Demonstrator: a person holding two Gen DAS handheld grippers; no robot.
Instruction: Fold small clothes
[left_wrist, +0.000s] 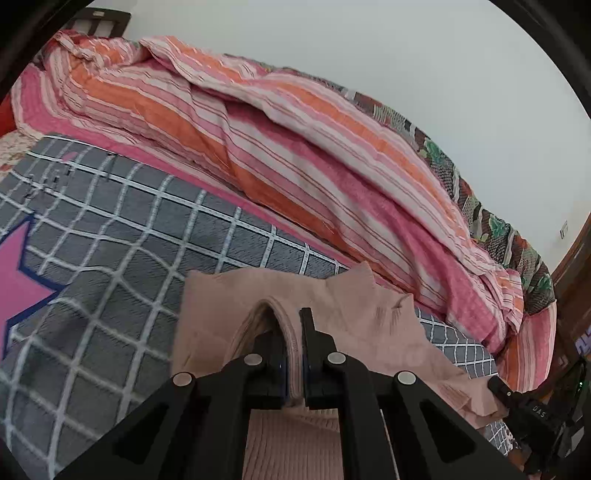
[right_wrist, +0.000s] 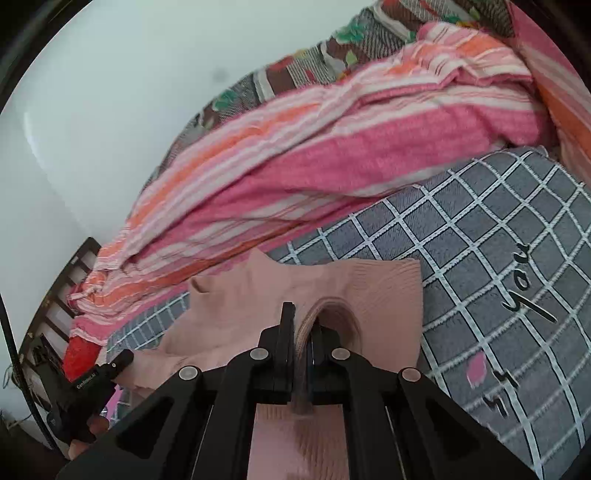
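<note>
A small dusty-pink ribbed garment (left_wrist: 354, 306) hangs stretched between both grippers above a grey checked blanket (left_wrist: 122, 229). My left gripper (left_wrist: 293, 332) is shut on a bunched fold of the pink cloth at its left end. In the right wrist view the same garment (right_wrist: 376, 291) spreads ahead, and my right gripper (right_wrist: 303, 325) is shut on a fold at its right end. Each view shows the other gripper at the far end of the cloth: the right gripper (left_wrist: 517, 402) at lower right, the left gripper (right_wrist: 92, 384) at lower left with fingers of a hand under it.
A rumpled pink, orange and white striped quilt (left_wrist: 295, 147) lies piled along the far side of the bed, against a pale wall (left_wrist: 406, 55). A patterned brown and green cover (left_wrist: 480, 206) shows behind it. The checked blanket (right_wrist: 498, 258) carries dark lettering and a pink star (left_wrist: 18, 280).
</note>
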